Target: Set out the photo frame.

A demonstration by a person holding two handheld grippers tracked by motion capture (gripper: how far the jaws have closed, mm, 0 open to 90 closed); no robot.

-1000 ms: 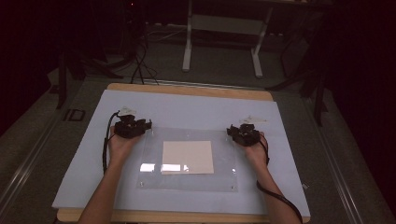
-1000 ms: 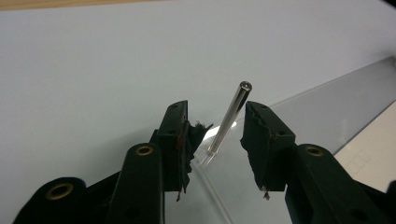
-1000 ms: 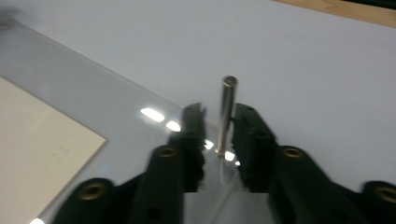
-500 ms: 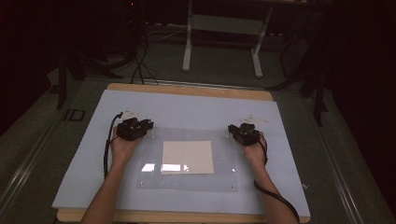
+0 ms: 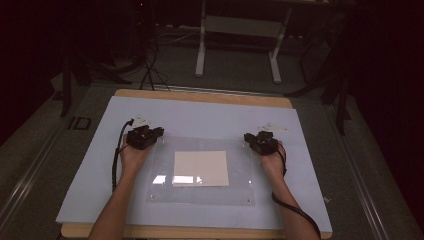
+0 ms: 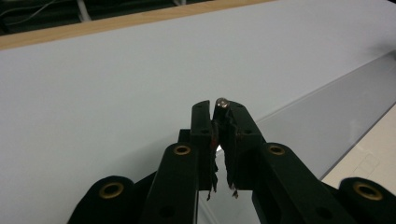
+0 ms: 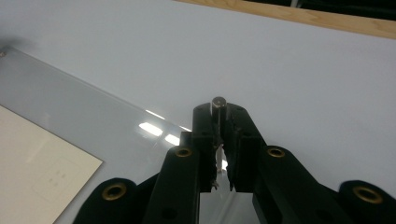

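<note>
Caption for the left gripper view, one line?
Left gripper shut on a small metal stud at the clear sheet's corner.

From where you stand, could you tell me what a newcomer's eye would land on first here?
Probably the clear plate lying mid-table on the pale blue mat, with a cream sheet under its middle. Next, the two hands at its far corners: the left gripper and the right gripper each pinch a small metal pin at the tips of their fingers.

One overhead view, two close tong-mounted
</note>
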